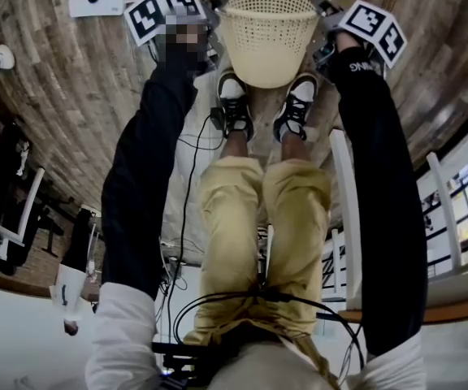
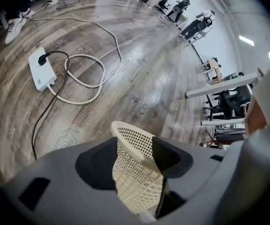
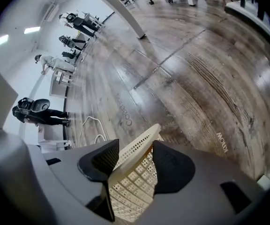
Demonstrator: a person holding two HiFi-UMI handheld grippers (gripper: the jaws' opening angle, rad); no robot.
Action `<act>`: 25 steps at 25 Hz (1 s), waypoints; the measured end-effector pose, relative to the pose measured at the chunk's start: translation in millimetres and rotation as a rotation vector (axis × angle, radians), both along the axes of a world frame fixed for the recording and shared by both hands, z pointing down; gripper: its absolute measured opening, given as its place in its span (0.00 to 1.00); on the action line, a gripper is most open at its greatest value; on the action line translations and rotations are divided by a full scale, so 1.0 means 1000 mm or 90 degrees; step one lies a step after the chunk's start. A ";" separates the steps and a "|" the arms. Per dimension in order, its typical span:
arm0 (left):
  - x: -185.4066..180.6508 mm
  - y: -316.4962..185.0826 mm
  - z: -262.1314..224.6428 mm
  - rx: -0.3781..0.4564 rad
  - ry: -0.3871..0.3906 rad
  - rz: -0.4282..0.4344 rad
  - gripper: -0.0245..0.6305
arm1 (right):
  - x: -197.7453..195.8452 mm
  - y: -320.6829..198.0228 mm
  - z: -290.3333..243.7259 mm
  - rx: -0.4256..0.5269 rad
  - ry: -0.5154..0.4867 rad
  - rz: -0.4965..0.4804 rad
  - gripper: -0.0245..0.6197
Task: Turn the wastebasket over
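Two claws, both clamped on the wastebasket [image 1: 266, 31], at the top centre of the head view. It sits mouth up, just above our shoes [image 1: 234, 104].

- Left claw [image 1: 215, 2] is on the rim at the basket's left. The left gripper view shows the cream lattice wall pinched between both black pads.
- Right claw [image 1: 325, 10] is on the rim at the basket's right. The right gripper view shows the same: the rim runs diagonally through the jaws with a pad against each face.

Hidden or cut off:
- We can't tell whether the basket's base rests on the floor [image 1: 55, 80] or hangs clear of it.
- In both gripper views the lower part of the basket disappears behind the grey claw bodies.
- The marker cubes [image 1: 165, 10] cover our hands. Only the black sleeves [image 1: 149, 177] show.
- The basket's far rim sits right at the top frame edge.

Writing:
- White lettering on the sleeve at the upper right is partly covered by the cube, so we can't read it.
- Printed marks on the floor planks in both gripper views are warped and not legible to us.

A white power strip [image 2: 41, 69] with a looped cable [image 2: 86, 74] lies at the upper left of the left gripper view, well apart from the basket.
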State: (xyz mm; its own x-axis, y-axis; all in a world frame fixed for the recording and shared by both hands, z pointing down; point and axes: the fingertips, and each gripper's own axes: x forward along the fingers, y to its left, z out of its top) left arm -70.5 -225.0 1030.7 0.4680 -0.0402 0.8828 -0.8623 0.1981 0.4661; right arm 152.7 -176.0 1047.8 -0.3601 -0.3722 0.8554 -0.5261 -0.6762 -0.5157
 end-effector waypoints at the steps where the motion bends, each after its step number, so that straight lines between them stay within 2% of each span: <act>1: -0.002 0.003 -0.002 -0.002 -0.004 -0.003 0.39 | -0.001 0.003 -0.003 -0.005 0.001 -0.003 0.40; 5: -0.008 0.011 -0.013 -0.001 -0.016 -0.021 0.32 | -0.001 0.011 -0.016 0.002 0.010 -0.004 0.36; 11: -0.012 0.009 -0.037 0.025 -0.023 -0.026 0.28 | 0.000 0.001 -0.046 0.062 0.028 -0.028 0.33; 16: -0.014 -0.006 -0.063 0.087 -0.028 -0.037 0.25 | 0.001 -0.022 -0.077 0.153 0.054 -0.048 0.32; 20: -0.018 -0.010 -0.078 0.133 -0.040 -0.018 0.24 | -0.003 -0.031 -0.096 0.222 0.075 -0.070 0.30; 25: -0.018 0.008 -0.092 0.180 -0.042 0.018 0.22 | -0.005 -0.008 -0.105 0.247 0.091 -0.110 0.29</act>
State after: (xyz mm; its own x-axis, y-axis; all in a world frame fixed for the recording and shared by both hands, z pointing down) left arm -88.4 -216.9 938.6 0.4138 -0.2772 0.8671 -0.8962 0.0430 0.4415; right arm 148.2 -184.2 943.0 -0.3339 -0.6203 0.7097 -0.6984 -0.3428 -0.6282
